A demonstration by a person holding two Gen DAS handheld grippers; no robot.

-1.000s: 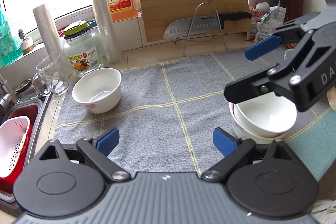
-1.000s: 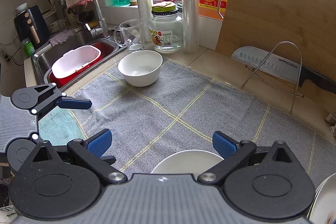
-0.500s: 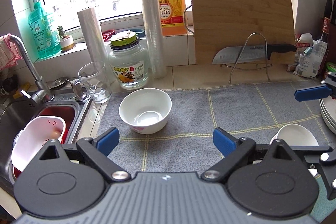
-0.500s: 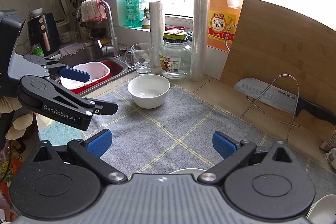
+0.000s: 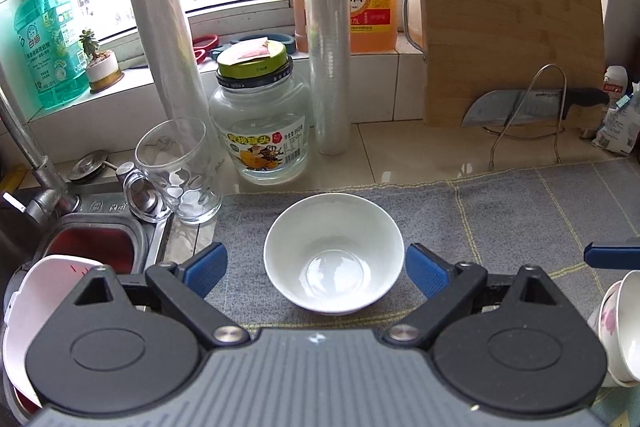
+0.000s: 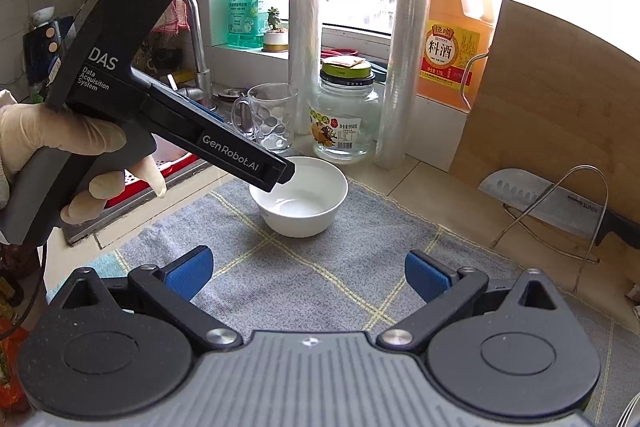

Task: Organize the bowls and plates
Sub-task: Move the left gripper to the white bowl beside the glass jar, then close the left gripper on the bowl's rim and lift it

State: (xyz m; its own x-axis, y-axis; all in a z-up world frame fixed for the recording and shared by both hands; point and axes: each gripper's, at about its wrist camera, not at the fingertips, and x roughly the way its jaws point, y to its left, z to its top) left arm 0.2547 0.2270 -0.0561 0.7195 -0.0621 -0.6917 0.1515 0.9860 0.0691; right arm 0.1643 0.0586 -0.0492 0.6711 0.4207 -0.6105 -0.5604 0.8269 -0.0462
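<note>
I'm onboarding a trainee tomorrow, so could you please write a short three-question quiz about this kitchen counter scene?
1. True or false: the left hand-held gripper is shut on the white bowl.
2. Which stands nearest the bowl? A. glass mug B. knife C. green soap bottle
3. Fill in: the bowl sits on a grey ____.

Key: 1. False; its jaws are open, either side of the bowl. 2. A. 3. Cloth.
</note>
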